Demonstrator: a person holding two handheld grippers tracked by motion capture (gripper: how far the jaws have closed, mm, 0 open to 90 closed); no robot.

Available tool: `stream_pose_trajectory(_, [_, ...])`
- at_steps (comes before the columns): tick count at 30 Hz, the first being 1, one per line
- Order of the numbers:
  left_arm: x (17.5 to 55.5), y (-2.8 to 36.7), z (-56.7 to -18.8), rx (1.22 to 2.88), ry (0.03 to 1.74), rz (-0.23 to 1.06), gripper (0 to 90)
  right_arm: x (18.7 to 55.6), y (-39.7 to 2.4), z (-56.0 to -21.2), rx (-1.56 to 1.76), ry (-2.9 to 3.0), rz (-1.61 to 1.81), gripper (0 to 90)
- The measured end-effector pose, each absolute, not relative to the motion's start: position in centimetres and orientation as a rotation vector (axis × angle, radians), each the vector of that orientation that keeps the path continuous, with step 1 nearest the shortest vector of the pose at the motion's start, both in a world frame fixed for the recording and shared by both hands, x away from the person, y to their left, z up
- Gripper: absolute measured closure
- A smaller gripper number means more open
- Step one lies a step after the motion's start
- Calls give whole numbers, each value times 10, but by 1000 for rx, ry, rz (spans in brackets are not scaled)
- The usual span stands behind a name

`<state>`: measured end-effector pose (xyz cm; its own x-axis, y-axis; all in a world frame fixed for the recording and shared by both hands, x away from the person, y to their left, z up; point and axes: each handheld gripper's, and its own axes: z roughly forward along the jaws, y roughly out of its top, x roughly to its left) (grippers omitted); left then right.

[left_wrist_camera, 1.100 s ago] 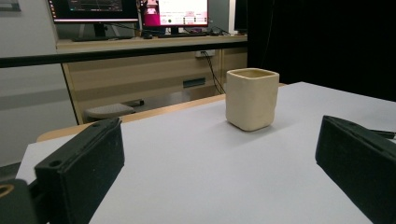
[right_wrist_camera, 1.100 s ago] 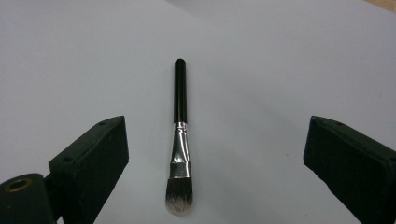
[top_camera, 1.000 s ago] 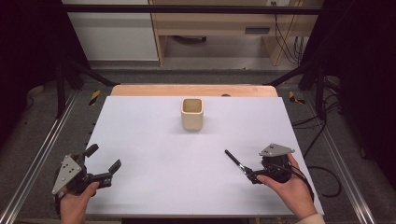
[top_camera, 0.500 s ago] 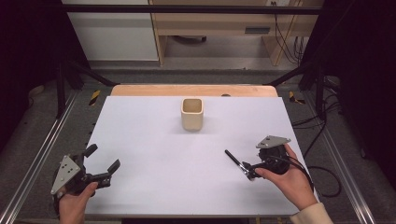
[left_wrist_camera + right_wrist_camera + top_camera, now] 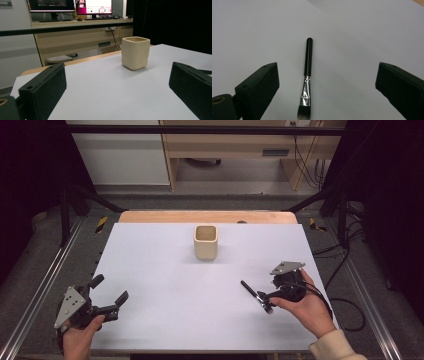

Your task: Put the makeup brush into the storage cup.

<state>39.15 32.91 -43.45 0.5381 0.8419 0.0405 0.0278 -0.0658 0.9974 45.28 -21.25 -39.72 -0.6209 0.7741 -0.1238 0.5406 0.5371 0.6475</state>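
At the left edge of the white table (image 5: 165,270), near the front corner, the left gripper (image 5: 107,295) is held in a hand (image 5: 80,340) with its jaws spread wide and nothing between them; they point across the table toward the far side. In the left gripper view that same gripper (image 5: 117,82) frames a stretch of bare table, and past it the cup (image 5: 135,52) stands upright, nearer the right jaw than the left. From above, the cup (image 5: 205,242) is a cream, square-sided one, open at the top, standing at the middle of the table's far half, well apart from both tools. Further right and nearer the front, a brush (image 5: 254,294) with a black handle lies flat on the table, slanting toward the cup. The right gripper (image 5: 265,302), held in the other hand (image 5: 305,307), hangs right over the brush's near end. In the right gripper view, the right gripper (image 5: 327,85) has its jaws spread wide, one on either side of the brush (image 5: 307,77), not touching it; the bristles point back toward the hand and the handle tip points away.
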Motion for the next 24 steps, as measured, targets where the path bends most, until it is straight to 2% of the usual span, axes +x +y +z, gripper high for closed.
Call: stream_pose_trajectory(24, [391,330,-435,1500,786,795,8,466,-189,-422,1095,2466,742,145])
